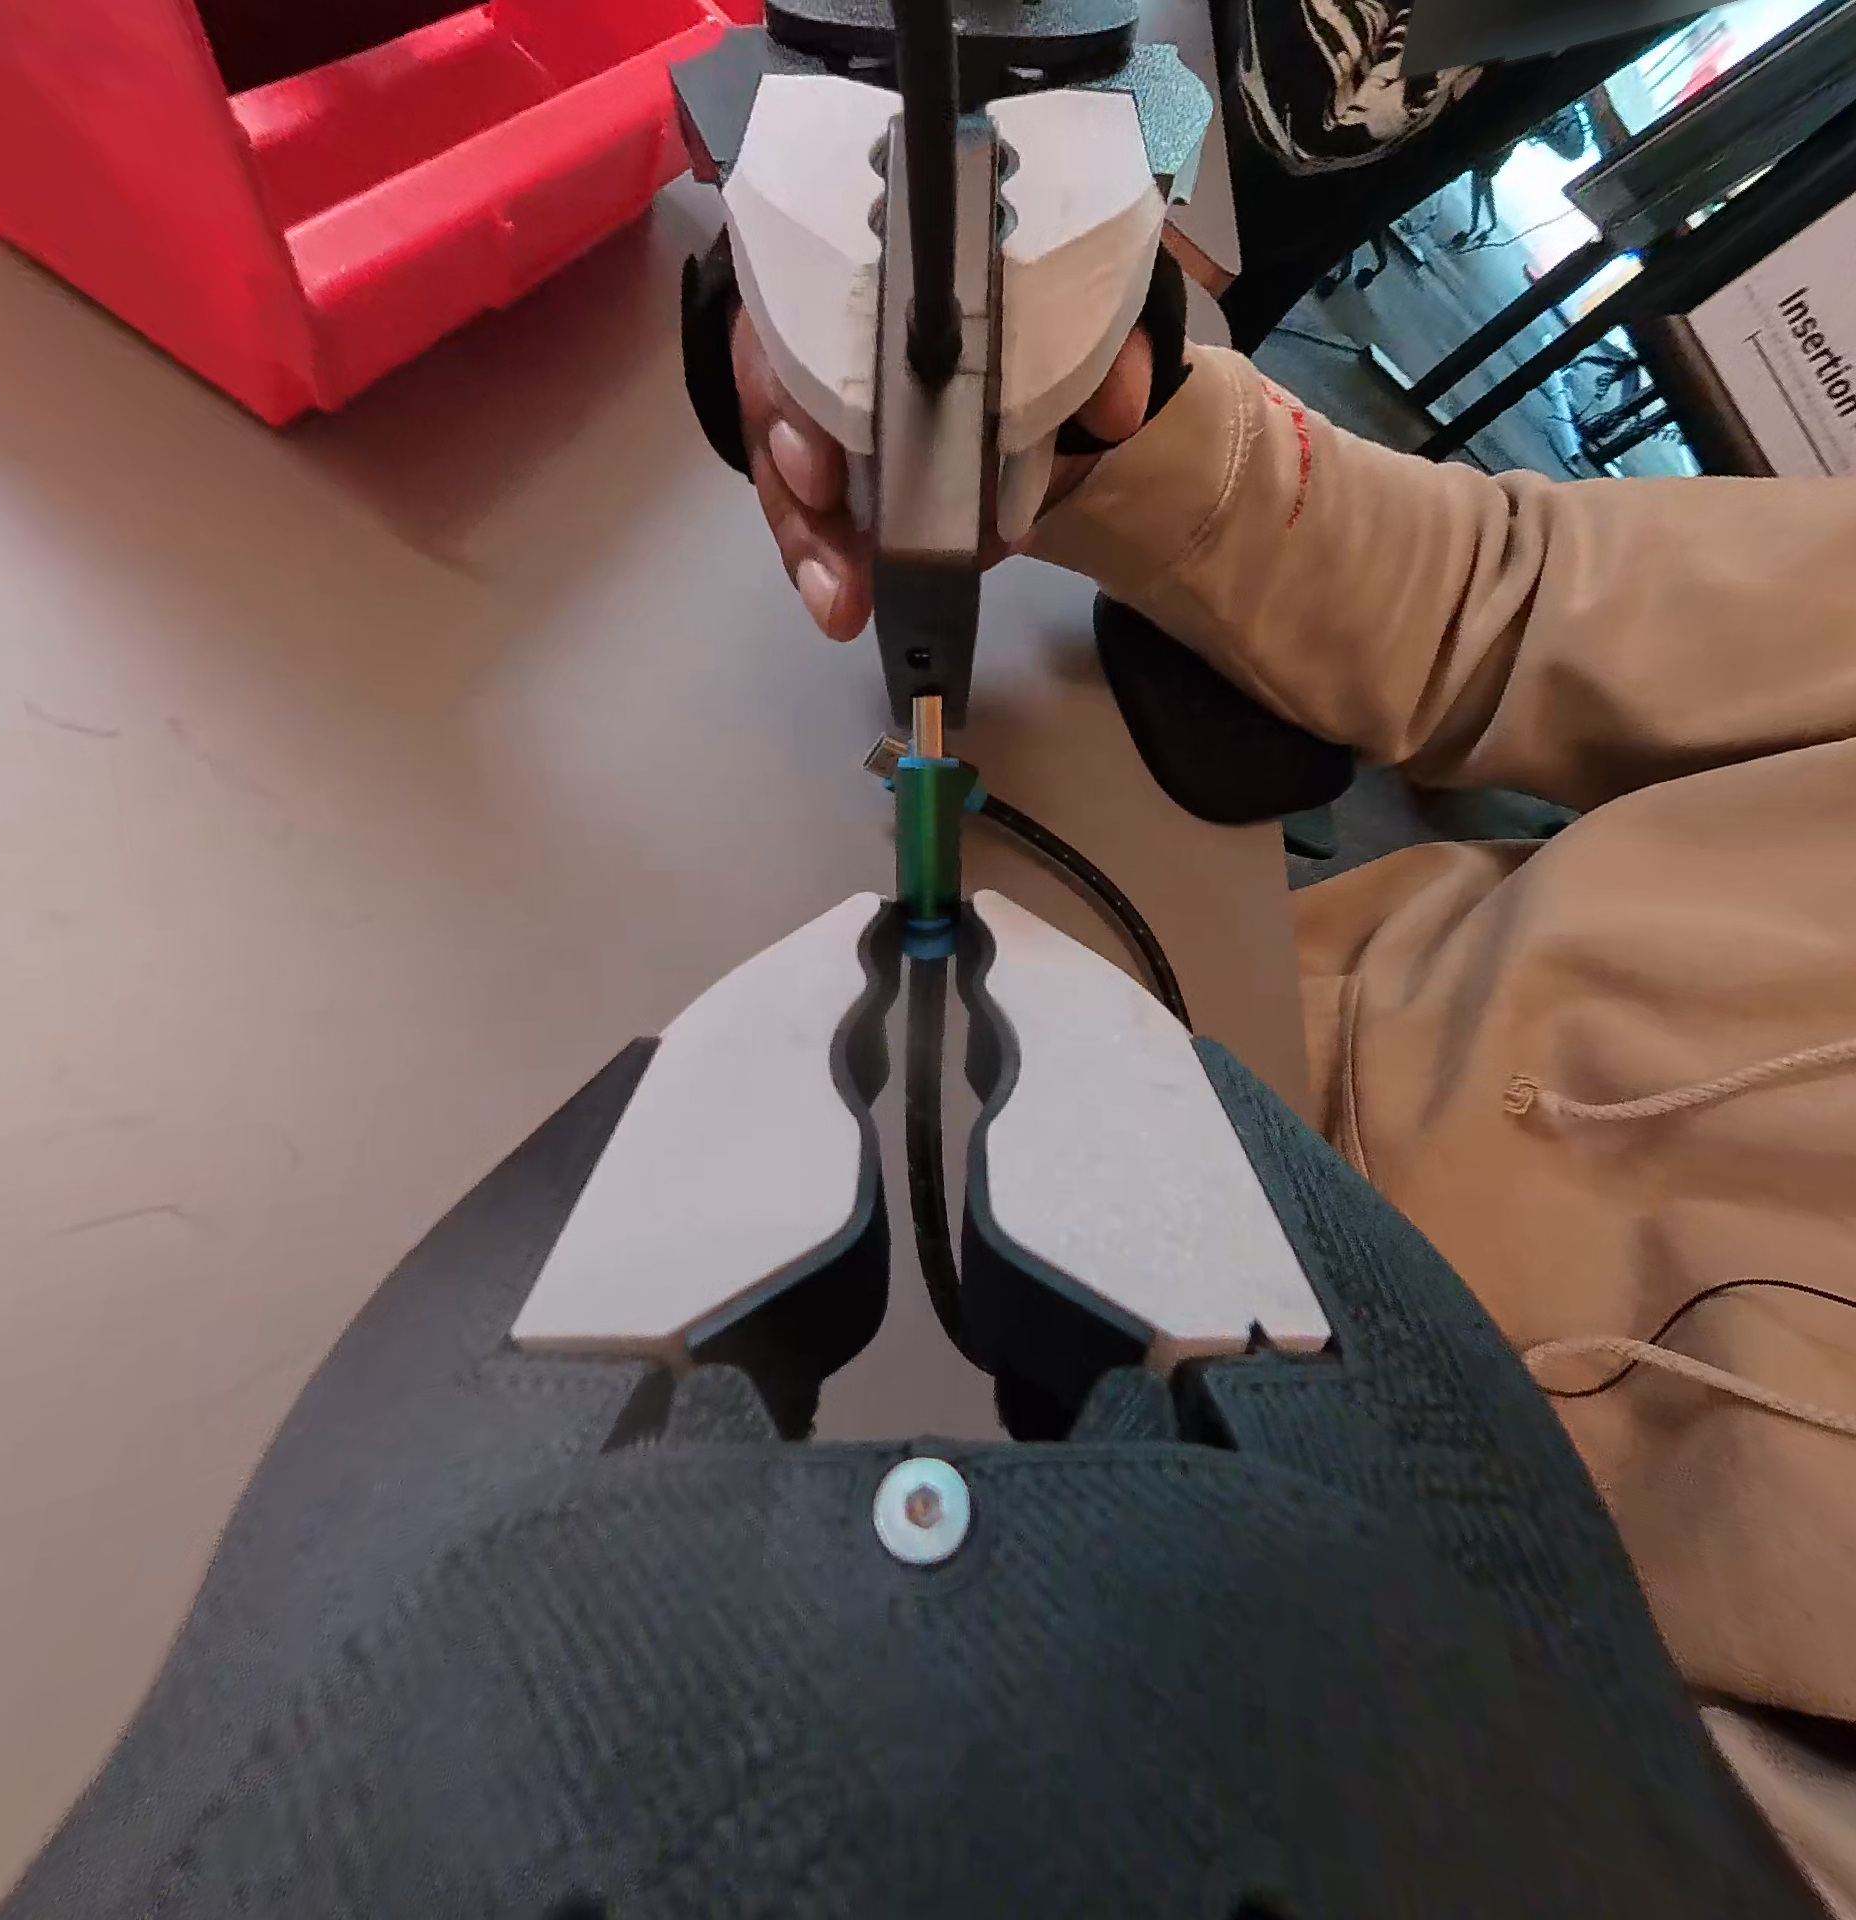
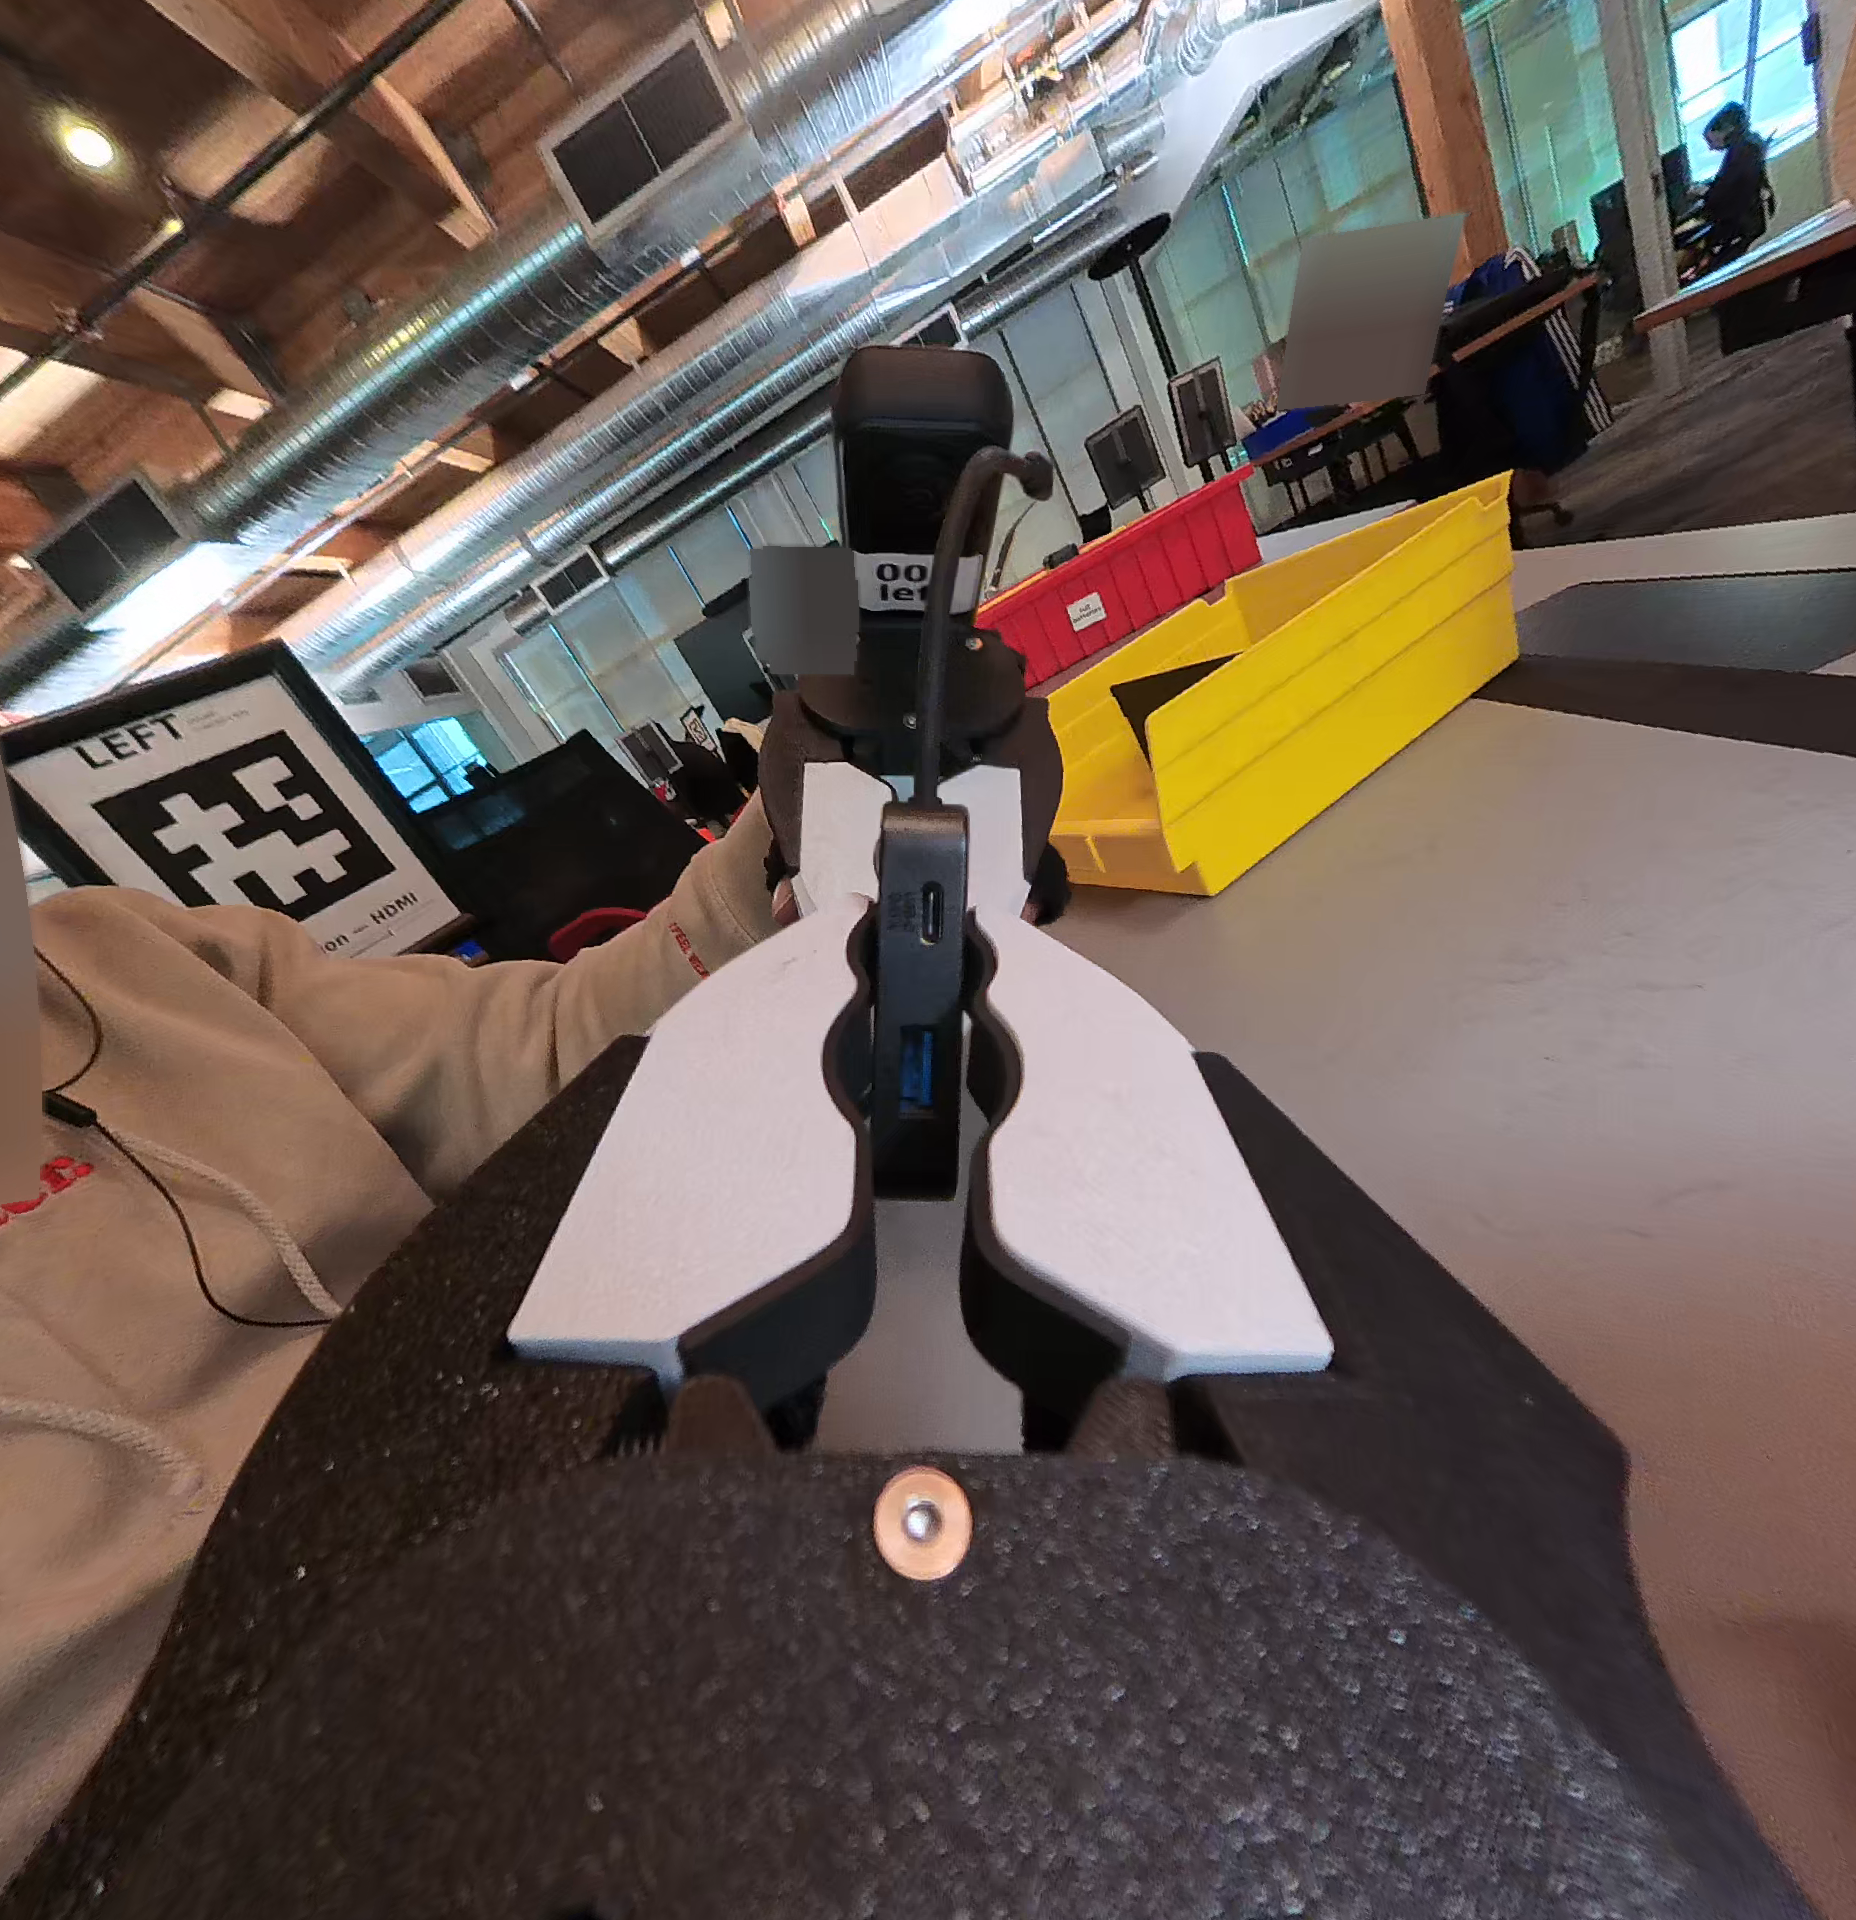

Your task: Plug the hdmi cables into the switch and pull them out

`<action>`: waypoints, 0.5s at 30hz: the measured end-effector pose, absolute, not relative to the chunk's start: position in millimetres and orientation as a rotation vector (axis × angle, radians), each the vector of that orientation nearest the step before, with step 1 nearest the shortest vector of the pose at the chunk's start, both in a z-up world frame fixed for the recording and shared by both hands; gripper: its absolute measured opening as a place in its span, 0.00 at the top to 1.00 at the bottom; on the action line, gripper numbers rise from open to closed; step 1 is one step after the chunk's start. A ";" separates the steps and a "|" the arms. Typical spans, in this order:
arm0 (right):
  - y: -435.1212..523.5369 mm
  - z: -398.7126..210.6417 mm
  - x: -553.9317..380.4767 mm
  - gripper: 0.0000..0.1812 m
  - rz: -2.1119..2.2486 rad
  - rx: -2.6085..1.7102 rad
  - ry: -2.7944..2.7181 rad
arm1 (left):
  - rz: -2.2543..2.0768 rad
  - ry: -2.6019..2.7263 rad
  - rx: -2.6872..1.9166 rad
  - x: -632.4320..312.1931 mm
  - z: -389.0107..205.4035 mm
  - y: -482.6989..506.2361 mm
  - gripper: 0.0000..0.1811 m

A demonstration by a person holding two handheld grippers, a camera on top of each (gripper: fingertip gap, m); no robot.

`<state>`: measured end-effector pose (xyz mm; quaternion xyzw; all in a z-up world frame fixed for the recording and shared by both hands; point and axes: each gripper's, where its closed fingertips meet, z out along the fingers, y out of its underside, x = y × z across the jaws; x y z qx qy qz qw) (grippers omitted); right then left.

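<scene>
My left gripper (image 1: 924, 914) is shut on a green HDMI plug (image 1: 926, 831) with a blue ring; its black cable (image 1: 929, 1143) runs back between my fingers. The plug's metal tip (image 1: 927, 727) meets the end port of the dark switch (image 1: 924, 623) and looks partly inside it. My right gripper (image 1: 934, 520) faces me, shut on that switch. In the right wrist view the right gripper (image 2: 919, 914) clamps the black switch (image 2: 916, 1039) edge-up, side ports showing. A white finger (image 2: 836, 831) of the left gripper shows behind it. A second plug (image 1: 882, 774) lies on the table.
A red bin (image 1: 280, 208) stands at the far left of the grey table (image 1: 280, 831). A yellow bin (image 2: 1319, 707) and a red bin (image 2: 1132, 571) stand to the right. A framed marker sign (image 2: 228, 831) and a person's tan sleeve (image 1: 1423, 603) are close by. Tip to tip, the grippers are about 7 cm apart.
</scene>
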<state>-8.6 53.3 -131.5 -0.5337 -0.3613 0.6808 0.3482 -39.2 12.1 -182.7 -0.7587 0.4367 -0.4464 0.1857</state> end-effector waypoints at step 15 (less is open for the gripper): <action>50.9 -126.3 -14.1 0.93 1.743 -1.354 -0.918 | -1.328 1.240 -2.142 -36.8 -186.6 7.2 0.94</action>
